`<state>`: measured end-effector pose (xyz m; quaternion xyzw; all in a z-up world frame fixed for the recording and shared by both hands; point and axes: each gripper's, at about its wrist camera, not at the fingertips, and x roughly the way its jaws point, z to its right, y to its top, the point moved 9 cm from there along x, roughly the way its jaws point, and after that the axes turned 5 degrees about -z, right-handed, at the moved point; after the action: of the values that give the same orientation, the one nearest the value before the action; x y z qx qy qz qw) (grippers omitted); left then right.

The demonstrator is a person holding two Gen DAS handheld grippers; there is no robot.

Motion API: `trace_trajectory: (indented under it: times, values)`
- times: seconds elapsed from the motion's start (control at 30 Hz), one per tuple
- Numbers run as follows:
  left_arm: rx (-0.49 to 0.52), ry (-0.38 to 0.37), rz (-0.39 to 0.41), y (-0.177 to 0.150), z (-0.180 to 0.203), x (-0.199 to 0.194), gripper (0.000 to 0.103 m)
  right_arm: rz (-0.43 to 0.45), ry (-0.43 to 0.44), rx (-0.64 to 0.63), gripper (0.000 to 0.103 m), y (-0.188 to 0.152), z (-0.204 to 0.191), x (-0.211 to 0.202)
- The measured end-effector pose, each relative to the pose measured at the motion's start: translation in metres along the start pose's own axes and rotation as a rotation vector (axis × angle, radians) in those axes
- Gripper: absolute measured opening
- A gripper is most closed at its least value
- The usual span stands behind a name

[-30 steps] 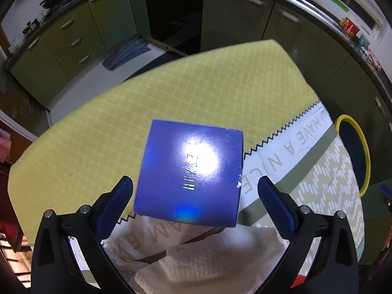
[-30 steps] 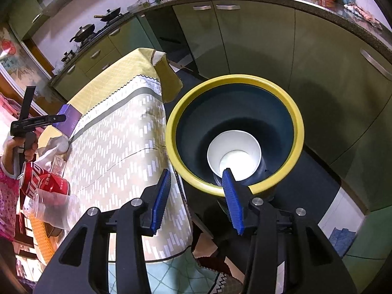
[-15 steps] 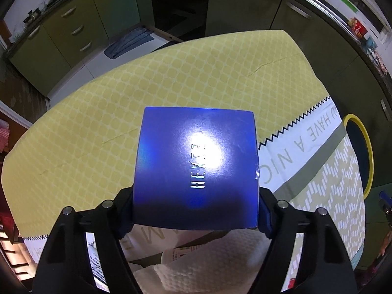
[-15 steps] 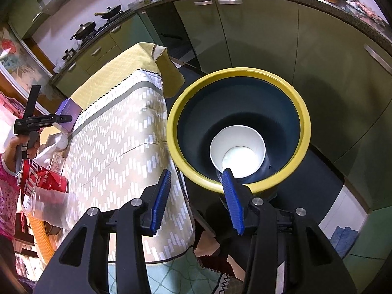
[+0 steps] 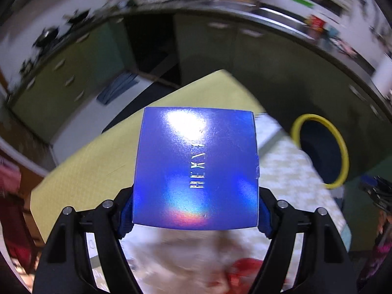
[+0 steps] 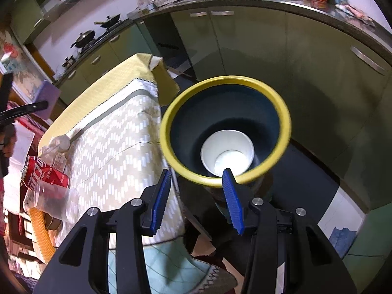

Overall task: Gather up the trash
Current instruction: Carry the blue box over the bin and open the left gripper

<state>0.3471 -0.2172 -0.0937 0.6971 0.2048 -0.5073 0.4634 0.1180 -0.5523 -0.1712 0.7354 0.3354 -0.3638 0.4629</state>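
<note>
My left gripper (image 5: pixel 196 215) is shut on a shiny blue box (image 5: pixel 196 169) and holds it above the table (image 5: pixel 103 161); the box also shows small at the far left of the right wrist view (image 6: pixel 47 95). My right gripper (image 6: pixel 197 196) is open and empty, just in front of the near rim of a yellow-rimmed dark bin (image 6: pixel 225 127) beside the table. A white paper cup (image 6: pixel 227 155) lies in the bin. The bin also shows in the left wrist view (image 5: pixel 321 152), to the right of the box.
On the table's near end lie a red soda can (image 6: pixel 44 174), a clear plastic cup (image 6: pixel 49 201), crumpled white tissue (image 6: pixel 56 144) and a small carton. Green kitchen cabinets (image 6: pixel 245 49) surround the table. The patterned cloth hangs over the table edge by the bin.
My left gripper closed on the blue box and lifted it off the table, turning towards the bin. My right gripper stayed open near the bin, shifting slightly.
</note>
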Motion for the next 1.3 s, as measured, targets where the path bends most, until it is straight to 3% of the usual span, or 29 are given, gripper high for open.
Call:
trace_trajectory:
  times: [0.13,0.27,0.43,0.6,0.97,1.17,1.3]
  values:
    - [0.095,-0.054,0.012,0.005,0.069,-0.013,0.073,0.031,-0.01,0.045,0.044,-0.01,0.026,-0.017]
    - [0.186,-0.135,-0.028,0.012,0.146,-0.005,0.073,0.058,-0.021,0.081,0.046,-0.021,0.051,-0.034]
    - [0.292,-0.205,-0.117,0.021,0.241,0.035,0.073,0.078,-0.033,0.118,0.047,-0.034,0.077,-0.046]
    - [0.359,-0.208,-0.213,0.024,0.302,0.089,0.073,0.075,-0.029,0.153,0.047,-0.044,0.098,-0.045]
    - [0.346,-0.154,-0.333,0.023,0.346,0.18,0.073,0.043,-0.023,0.193,0.047,-0.054,0.117,-0.036]
    - [0.344,-0.147,-0.336,0.025,0.349,0.186,0.076,0.042,-0.015,0.182,0.048,-0.053,0.108,-0.036]
    - [0.343,-0.195,-0.274,0.032,0.348,0.151,0.076,0.049,-0.008,0.171,0.048,-0.051,0.102,-0.038]
